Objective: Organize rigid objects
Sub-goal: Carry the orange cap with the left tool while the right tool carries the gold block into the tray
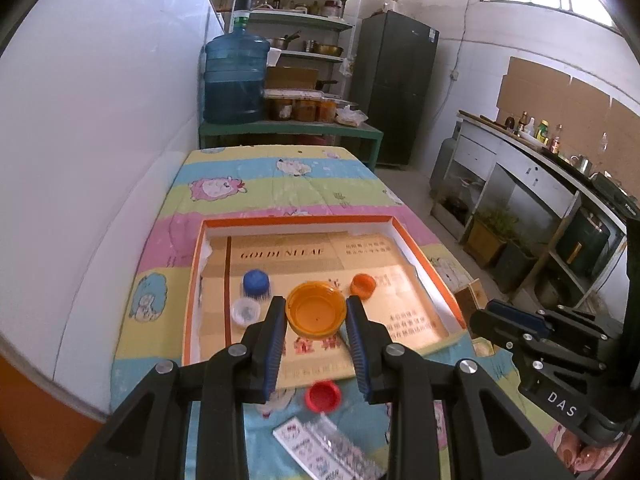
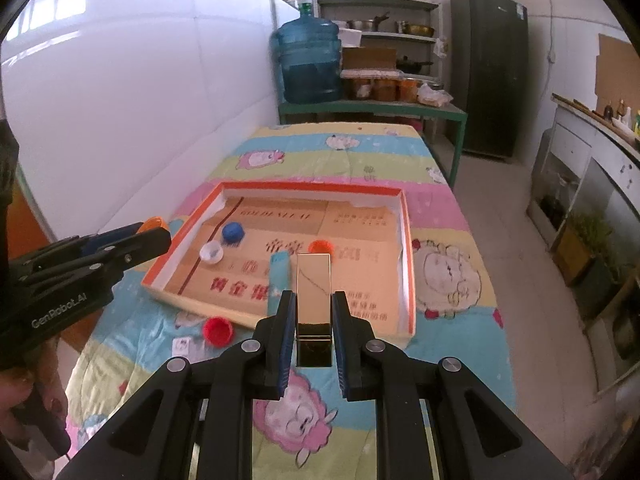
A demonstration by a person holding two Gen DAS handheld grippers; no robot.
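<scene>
My left gripper (image 1: 316, 310) is shut on a large orange lid (image 1: 316, 312) and holds it over the orange-rimmed shallow box (image 1: 296, 222). In the box lie a blue cap (image 1: 256, 284), a clear white cap (image 1: 245, 312) and a small orange cap (image 1: 363, 285). My right gripper (image 2: 313, 304) is shut on a shiny gold rectangular box (image 2: 314, 300) above the shallow box's (image 2: 312, 188) near edge. A light blue piece (image 2: 279, 276) lies in the box beside it. A red cap (image 1: 323, 396) (image 2: 217, 330) lies on the quilt in front of the box.
The box sits on a cartoon-sheep quilt (image 2: 360, 152) over a table against the white wall. A printed plastic packet (image 1: 324, 448) lies near the front. A small wooden block (image 1: 472, 298) is right of the box. A water jug (image 1: 234, 80), shelves and a fridge stand behind.
</scene>
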